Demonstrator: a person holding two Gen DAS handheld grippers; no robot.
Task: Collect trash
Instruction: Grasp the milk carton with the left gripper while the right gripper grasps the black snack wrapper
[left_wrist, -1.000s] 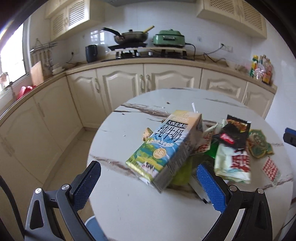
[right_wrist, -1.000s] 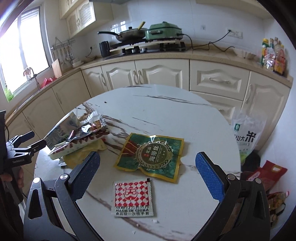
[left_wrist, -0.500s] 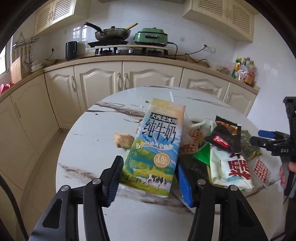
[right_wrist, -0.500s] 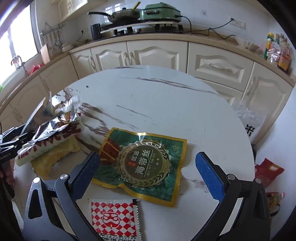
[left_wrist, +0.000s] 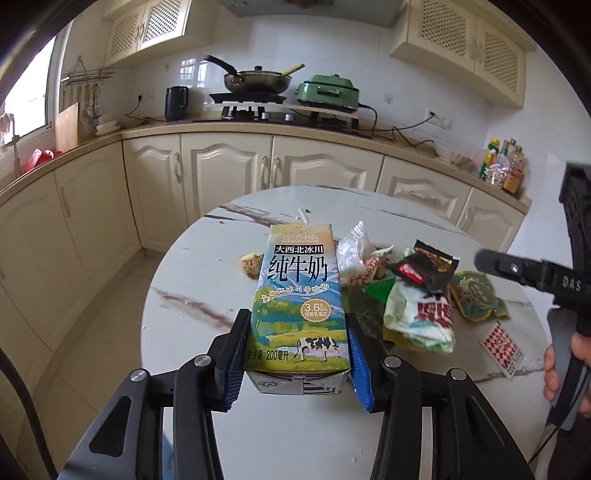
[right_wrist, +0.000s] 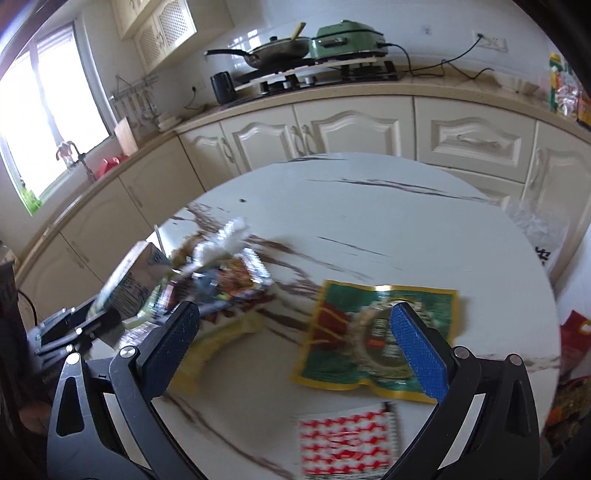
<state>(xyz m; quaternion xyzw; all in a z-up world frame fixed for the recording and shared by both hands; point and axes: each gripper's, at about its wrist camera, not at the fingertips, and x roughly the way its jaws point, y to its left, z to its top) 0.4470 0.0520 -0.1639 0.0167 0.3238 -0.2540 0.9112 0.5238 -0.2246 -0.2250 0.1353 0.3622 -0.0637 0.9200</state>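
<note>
Step in hand: the milk carton (left_wrist: 300, 295) is being gripped by the left gripper (left_wrist: 297, 363); by judgement this is the pick-up stage of the collecting, with the rest of the litter not yet gathered
Left claw: clamped on the carton near its base, one blue pad pressed to each side wall
Right claw: the right gripper (right_wrist: 300, 345) is held with its pads wide apart and nothing between them, above the green-and-gold packet (right_wrist: 373, 334)
Carton position: at 6 o'clock on the round marble table (left_wrist: 207, 280), base toward the camera, top pointing to 12 o'clock; whether it is lifted clear of the tabletop cannot be told
Carton look: printed with a blue sky, green pasture and a cow; its corners are sharp, a white straw (left_wrist: 304, 214) projects at the top
Other trash: a wrapper pile (left_wrist: 406, 295) lies at 3 o'clock of the carton, a red-and-white checked sachet (right_wrist: 345, 441) at 6 o'clock of the green packet
Next move: by judgement the carton is to be lifted and carried to a bin, which is not seen in either view; a firm squeeze is needed, since an empty carton may buckle
</note>
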